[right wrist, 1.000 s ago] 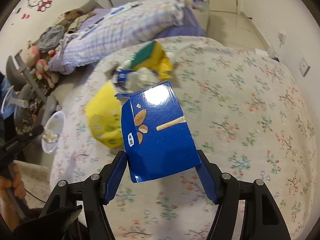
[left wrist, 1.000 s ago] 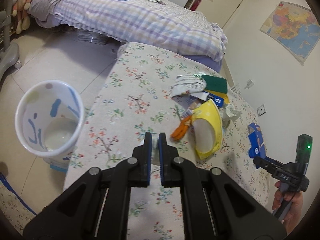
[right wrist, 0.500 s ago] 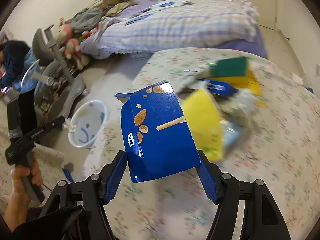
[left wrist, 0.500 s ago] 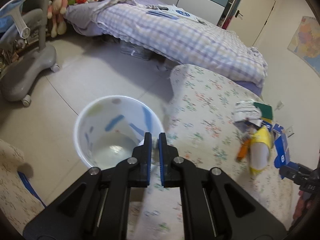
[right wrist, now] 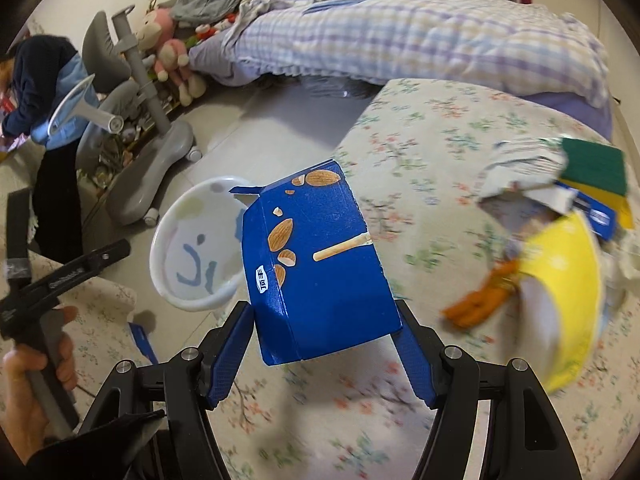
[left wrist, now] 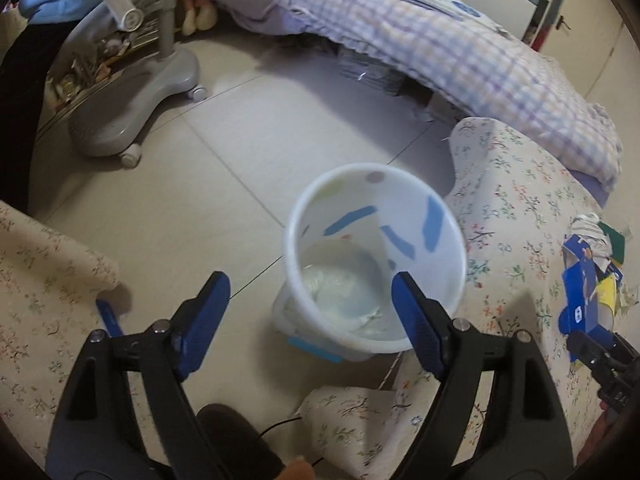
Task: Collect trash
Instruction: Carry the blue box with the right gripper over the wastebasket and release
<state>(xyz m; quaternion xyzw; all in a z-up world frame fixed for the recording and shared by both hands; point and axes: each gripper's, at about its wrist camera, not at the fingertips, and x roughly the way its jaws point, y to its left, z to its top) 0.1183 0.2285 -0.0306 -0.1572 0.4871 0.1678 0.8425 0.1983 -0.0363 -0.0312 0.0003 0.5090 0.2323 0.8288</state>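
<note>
Blue snack box (right wrist: 320,264) pinched in right gripper (right wrist: 326,354); left gripper (left wrist: 308,320) spread wide over white bin (left wrist: 376,256), crumpled tissue inside.

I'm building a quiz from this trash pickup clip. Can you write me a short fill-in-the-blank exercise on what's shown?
1. The right gripper holds a ____ snack box.
2. The left gripper is ____ and holds nothing.
3. The white bin stands on the ____.
4. The bedspread has a ____ pattern.

Missing words: blue; open; floor; checked
</note>
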